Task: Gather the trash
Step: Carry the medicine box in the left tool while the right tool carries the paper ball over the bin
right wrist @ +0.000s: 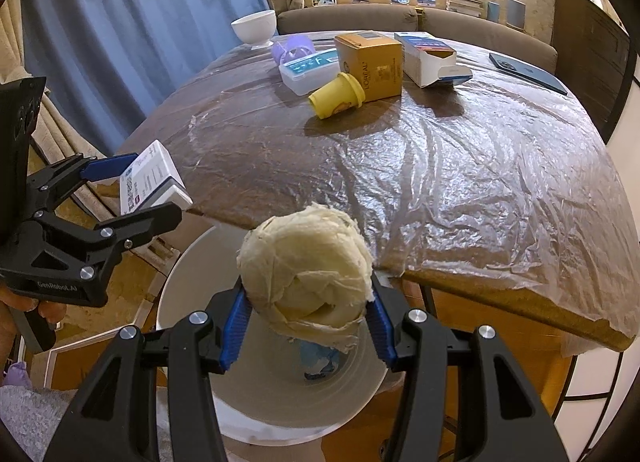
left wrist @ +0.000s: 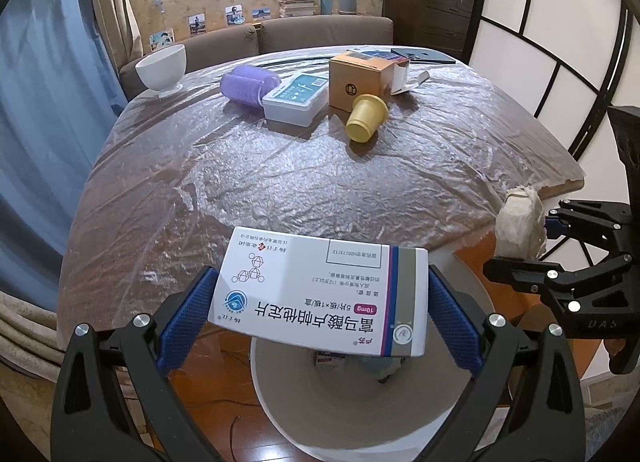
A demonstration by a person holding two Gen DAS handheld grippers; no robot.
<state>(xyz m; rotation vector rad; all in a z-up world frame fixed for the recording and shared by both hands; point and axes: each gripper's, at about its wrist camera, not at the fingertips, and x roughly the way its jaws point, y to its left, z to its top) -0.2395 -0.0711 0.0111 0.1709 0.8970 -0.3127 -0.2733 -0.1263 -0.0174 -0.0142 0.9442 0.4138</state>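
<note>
Medicine box (left wrist: 320, 294) pinched flat between left gripper (left wrist: 320, 314) pads, held over white bin (left wrist: 352, 402) mouth, judged ready for drop. Long axis crosswise, print facing up. Tissue wad (right wrist: 306, 276) clamped by right gripper (right wrist: 308, 322) above same bin. Yellow cup (left wrist: 366, 117) lying toppled on table (left wrist: 240, 166).

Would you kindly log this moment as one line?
left tongs: shut on medicine box | right tongs: shut on tissue wad | both above white bin

Two wrist fisheyes, side by side above the white bin (left wrist: 360, 402).
Both angled down and forward across the plastic-covered table (right wrist: 460, 182) toward the sofa (left wrist: 320, 34); shared: bin, tabletop clutter, each other's gripper.
</note>
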